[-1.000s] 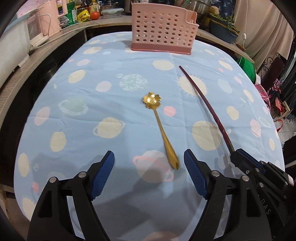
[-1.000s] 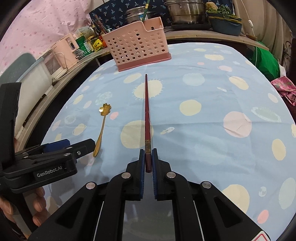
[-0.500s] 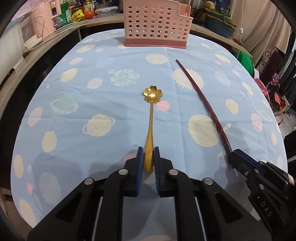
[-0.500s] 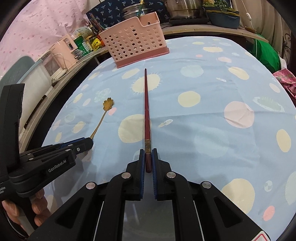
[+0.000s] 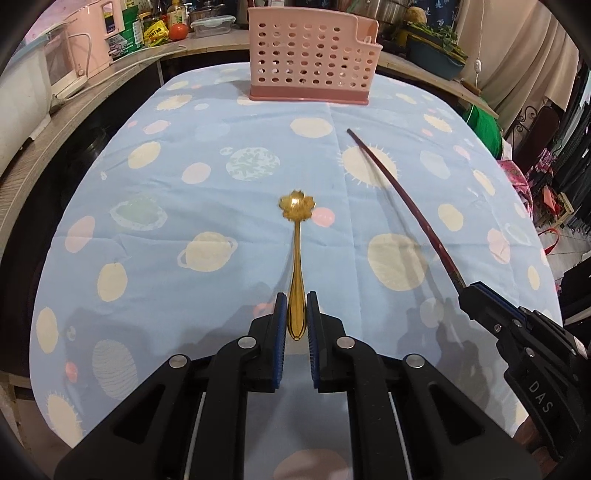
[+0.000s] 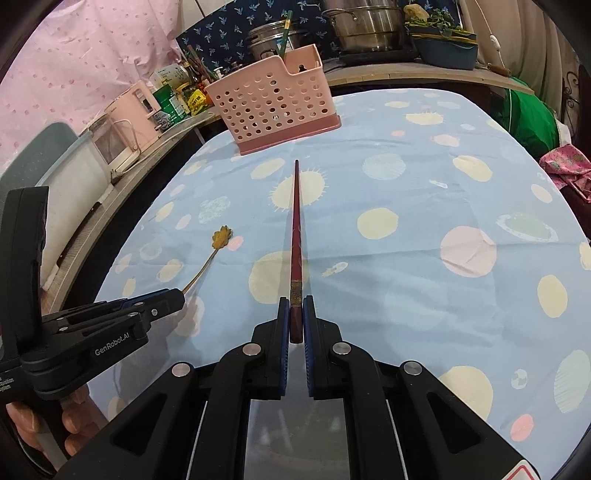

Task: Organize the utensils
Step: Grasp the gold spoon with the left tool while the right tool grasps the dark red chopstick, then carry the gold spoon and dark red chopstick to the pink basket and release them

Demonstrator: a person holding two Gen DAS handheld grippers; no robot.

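Observation:
My left gripper (image 5: 296, 314) is shut on the handle of a gold spoon (image 5: 296, 236) with a flower-shaped bowl, which points away from me and casts a shadow on the cloth. My right gripper (image 6: 295, 317) is shut on the thick end of dark red chopsticks (image 6: 296, 221), whose tips point toward a pink perforated utensil basket (image 6: 275, 107). The basket (image 5: 312, 59) stands upright at the far end of the table. The spoon (image 6: 218, 243) and left gripper (image 6: 173, 297) show at the left of the right wrist view; the chopsticks (image 5: 402, 206) and right gripper (image 5: 471, 291) show at the right of the left wrist view.
A blue tablecloth with planet prints (image 5: 207, 177) covers the table. A wooden counter (image 5: 85, 99) with pink appliances, bottles and a tomato runs along the left and back. Steel pots (image 6: 369, 26) stand behind the basket. A green bag (image 6: 532, 122) lies off the right edge.
One second ago my left gripper was open around the spoon handle; it has shut on it and lifted the spoon slightly. My right gripper stays shut on the chopsticks, raised a little.

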